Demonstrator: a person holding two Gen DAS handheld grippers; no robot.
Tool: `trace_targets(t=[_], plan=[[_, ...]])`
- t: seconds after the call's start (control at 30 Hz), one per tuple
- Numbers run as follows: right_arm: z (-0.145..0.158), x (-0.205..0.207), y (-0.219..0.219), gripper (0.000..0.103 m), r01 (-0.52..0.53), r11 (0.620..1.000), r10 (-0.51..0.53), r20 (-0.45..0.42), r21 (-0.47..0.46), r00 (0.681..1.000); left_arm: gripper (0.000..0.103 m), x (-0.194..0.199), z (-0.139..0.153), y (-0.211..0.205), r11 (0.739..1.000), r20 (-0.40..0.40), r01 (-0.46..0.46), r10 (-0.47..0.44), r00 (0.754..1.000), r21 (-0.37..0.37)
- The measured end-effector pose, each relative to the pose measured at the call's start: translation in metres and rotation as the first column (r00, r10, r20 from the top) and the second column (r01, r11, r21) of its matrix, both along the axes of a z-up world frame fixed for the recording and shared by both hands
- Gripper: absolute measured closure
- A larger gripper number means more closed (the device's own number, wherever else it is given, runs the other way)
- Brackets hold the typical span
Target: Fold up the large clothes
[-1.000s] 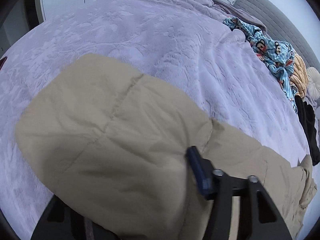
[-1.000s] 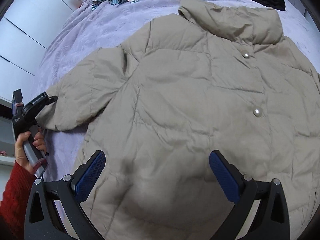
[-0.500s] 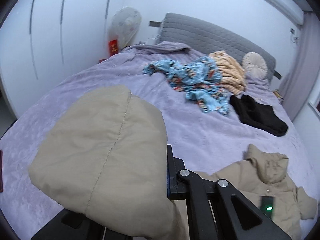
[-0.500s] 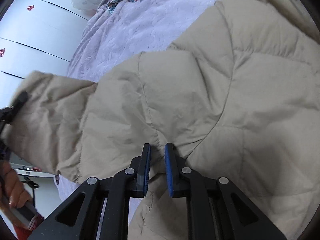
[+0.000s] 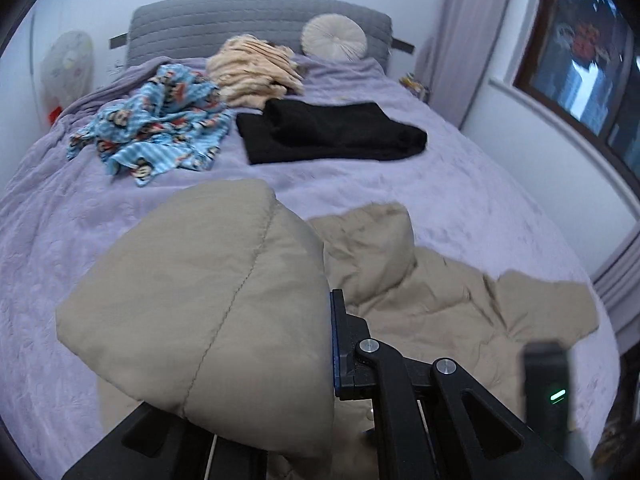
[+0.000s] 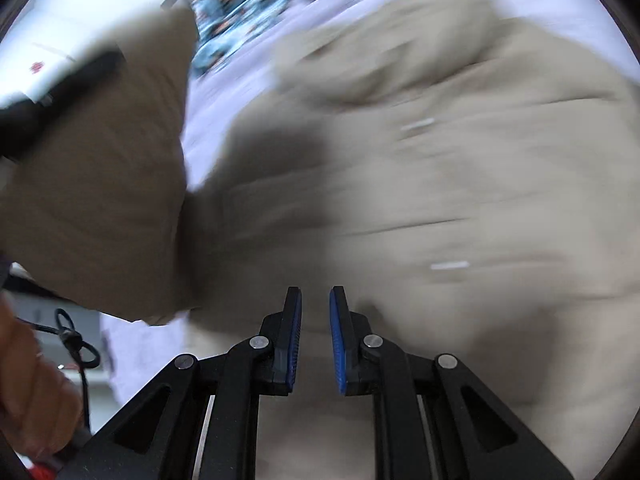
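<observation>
A beige puffer jacket (image 5: 440, 300) lies on the purple bedspread (image 5: 60, 220). My left gripper (image 5: 304, 344) is shut on the jacket's sleeve (image 5: 208, 292), which is lifted and drapes over the left finger, hiding it. In the right wrist view the jacket (image 6: 460, 200) fills the blurred frame, and the raised sleeve (image 6: 100, 200) hangs at the left. My right gripper (image 6: 315, 336) has its jaws nearly together with a narrow gap, just above the jacket's body; no fabric shows between the pads.
A blue patterned garment (image 5: 156, 128), a black garment (image 5: 332, 132) and a peach garment (image 5: 256, 72) lie toward the grey headboard (image 5: 256, 20). A round cushion (image 5: 334, 38) sits there too. A window (image 5: 592, 60) and wall are to the right.
My left gripper has swung right with the lifted sleeve, toward the jacket's body. My right gripper, which closed from wide open a second ago, has moved over the jacket; its view is blurred.
</observation>
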State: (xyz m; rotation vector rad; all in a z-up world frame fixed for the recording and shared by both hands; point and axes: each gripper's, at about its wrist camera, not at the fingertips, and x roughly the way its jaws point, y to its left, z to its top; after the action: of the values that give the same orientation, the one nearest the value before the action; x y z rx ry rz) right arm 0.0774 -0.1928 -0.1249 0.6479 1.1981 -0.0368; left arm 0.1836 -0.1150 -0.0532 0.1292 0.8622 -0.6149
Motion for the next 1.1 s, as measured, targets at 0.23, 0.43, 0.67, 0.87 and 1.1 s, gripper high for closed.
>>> trace_targets(t=[0.23, 0.43, 0.67, 0.87, 1.1], plan=[[0.000, -0.080, -0.106, 0.087, 0.189, 0.972, -0.201, -0.081, -0.139, 0.976, 0.094, -0.036, -0.118, -0.080, 0.954, -0.083, 0.089, -0.068, 0.994, 0.286], [-0.005, -0.095, -0.130, 0.087, 0.226, 0.969, -0.233, -0.062, -0.100, 0.971, 0.014, -0.077, -0.100, -0.085, 0.936, -0.015, 0.181, -0.185, 0.983, 0.302], [0.022, -0.097, -0.132, 0.020, 0.166, 0.976, -0.170, -0.018, -0.139, 0.985, 0.014, -0.092, -0.039, -0.018, 0.969, 0.008, 0.122, -0.127, 0.992, 0.215], [0.014, -0.082, -0.114, 0.020, 0.132, 0.988, -0.134, 0.021, 0.079, 0.991, 0.014, -0.011, -0.034, 0.116, 0.965, -0.130, -0.237, 0.251, 0.959, 0.108], [-0.019, -0.052, -0.111, 0.020, 0.255, 0.944, -0.258, -0.013, 0.209, 0.966, 0.014, 0.067, -0.120, 0.220, 0.862, -0.601, -0.453, 0.243, 0.762, -0.227]])
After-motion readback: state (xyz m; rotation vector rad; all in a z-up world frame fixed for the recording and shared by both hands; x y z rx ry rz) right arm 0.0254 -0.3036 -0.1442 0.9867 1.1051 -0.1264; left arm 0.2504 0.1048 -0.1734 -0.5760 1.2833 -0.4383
